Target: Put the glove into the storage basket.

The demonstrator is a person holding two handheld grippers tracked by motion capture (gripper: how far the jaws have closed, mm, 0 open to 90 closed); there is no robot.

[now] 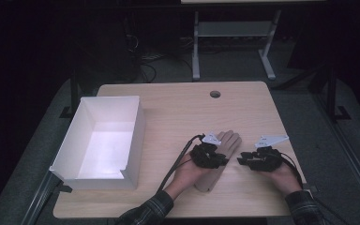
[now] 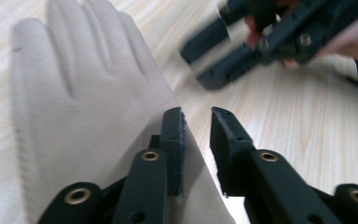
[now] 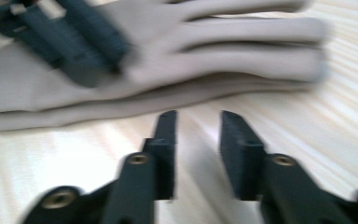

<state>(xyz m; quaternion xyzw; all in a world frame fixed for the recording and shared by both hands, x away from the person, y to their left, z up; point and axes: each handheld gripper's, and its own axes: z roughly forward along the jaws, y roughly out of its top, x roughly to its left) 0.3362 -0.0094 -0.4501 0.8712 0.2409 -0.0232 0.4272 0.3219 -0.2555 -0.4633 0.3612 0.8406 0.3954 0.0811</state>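
A tan glove (image 1: 222, 157) lay flat on the bench (image 1: 178, 108), near the front edge and a little toward the right side. Its fingers pointed toward the back edge, and its cuff end was closest to the person.

The left claw (image 1: 214, 157) hung over the middle of the glove. In the left gripper view, the left claw (image 2: 196, 122) had a small gap between its jaws. One jaw was over the glove (image 2: 88, 116) and the other was over bare wood just past the glove's edge. Nothing was pinched between them.

The right claw (image 1: 240, 159) was just beside the glove, on its right side, over the wood. In the right gripper view, the right claw (image 3: 198, 122) was partly open and held nothing. The glove (image 3: 205, 60) lay just past its tips.

A white box (image 1: 136, 136) with no lid sat at the left side of the bench, well apart from the glove.
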